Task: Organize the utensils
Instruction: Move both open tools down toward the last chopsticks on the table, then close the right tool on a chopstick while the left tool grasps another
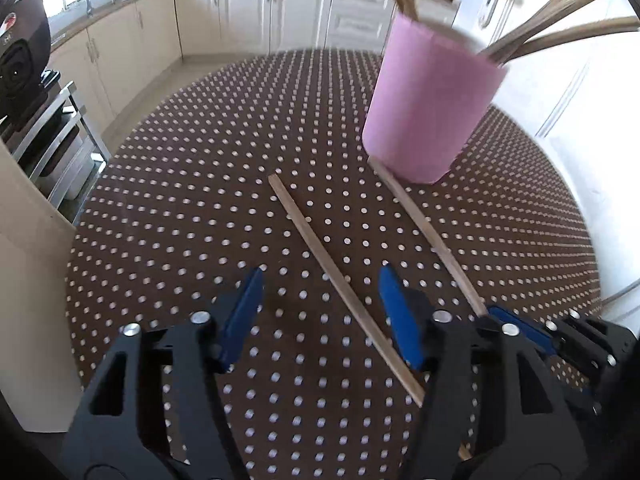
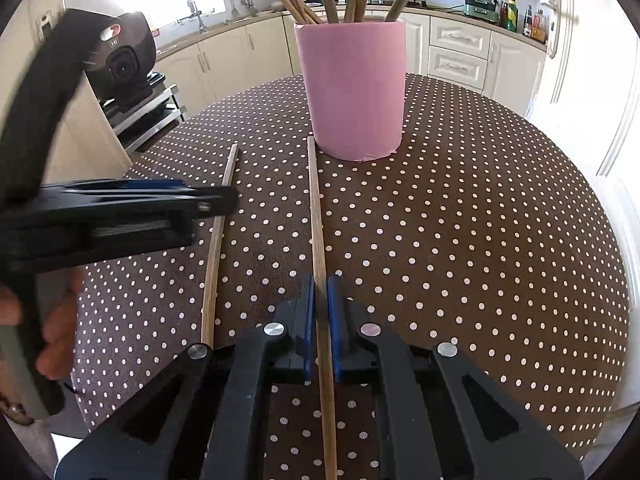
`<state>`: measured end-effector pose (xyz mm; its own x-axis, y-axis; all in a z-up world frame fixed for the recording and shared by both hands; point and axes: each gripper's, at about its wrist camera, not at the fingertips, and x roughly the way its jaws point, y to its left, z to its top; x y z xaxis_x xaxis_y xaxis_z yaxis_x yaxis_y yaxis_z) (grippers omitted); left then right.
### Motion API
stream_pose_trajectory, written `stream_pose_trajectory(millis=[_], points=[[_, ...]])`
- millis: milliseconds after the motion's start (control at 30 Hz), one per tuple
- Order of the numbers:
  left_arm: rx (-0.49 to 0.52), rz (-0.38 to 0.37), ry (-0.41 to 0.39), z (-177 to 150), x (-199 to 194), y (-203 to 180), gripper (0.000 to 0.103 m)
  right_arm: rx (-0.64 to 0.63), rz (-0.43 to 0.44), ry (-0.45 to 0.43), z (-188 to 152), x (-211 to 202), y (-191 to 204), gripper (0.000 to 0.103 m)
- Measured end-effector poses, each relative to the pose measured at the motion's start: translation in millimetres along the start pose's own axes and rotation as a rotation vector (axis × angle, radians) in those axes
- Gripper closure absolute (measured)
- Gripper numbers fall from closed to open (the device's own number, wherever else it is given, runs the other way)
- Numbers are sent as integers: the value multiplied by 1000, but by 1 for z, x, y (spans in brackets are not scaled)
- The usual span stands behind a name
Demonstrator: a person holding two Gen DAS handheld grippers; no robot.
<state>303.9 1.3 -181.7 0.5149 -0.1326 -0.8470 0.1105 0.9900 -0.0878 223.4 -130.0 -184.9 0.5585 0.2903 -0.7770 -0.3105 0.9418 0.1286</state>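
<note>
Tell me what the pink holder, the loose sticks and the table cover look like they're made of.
Pink holder: matte, likely foam or felt wrap; a seam nick shows at its base. Sticks: pale bamboo or wood, unvarnished, with visible grain. Table cover: brown woven fabric with white dots, faint weave texture.

Black tongs [image 2: 320, 292], blue pads [image 2: 308, 320], silver screws.

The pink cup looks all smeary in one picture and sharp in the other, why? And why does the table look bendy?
Left wrist view: the pink cup and its sticks are smeared by motion blur. Right wrist view: the cup is sharp, but the left gripper at the side is blurred. Both views: the fisheye lens curves the dotted tablecloth, and the door side glares white.
</note>
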Motion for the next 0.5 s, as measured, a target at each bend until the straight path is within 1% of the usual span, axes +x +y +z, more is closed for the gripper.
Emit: stream_pose_trajectory(millis=[33, 67, 100, 133, 167, 200, 233, 333, 400, 500], points=[[-2, 8, 9, 1, 3, 0, 49, 5, 6, 1, 0, -1, -1, 96], [2, 23, 8, 2, 3, -1, 55, 9, 13, -1, 0, -1, -3, 96], [10, 49, 7, 3, 4, -1, 67, 14, 18, -3, 2, -1, -3, 93], [18, 67, 7, 4, 5, -1, 68, 22, 20, -6, 3, -1, -6, 90], [16, 60, 9, 5, 5, 1, 71, 29, 23, -12, 5, -2, -9, 89], [17, 59, 8, 6, 4, 2, 78, 32, 27, -15, 7, -1, -10, 86], [25, 62, 7, 7, 4, 4, 82, 35, 29, -14, 10, 0, -10, 84], [34, 34, 17, 12, 4, 15, 87, 35, 31, -21, 19, 5, -10, 83], [54, 36, 22, 13, 3, 21, 93, 29, 29, -19, 27, 10, -7, 81], [67, 28, 27, 14, 4, 27, 95, 6, 10, -15, 40, 22, 3, 80]])
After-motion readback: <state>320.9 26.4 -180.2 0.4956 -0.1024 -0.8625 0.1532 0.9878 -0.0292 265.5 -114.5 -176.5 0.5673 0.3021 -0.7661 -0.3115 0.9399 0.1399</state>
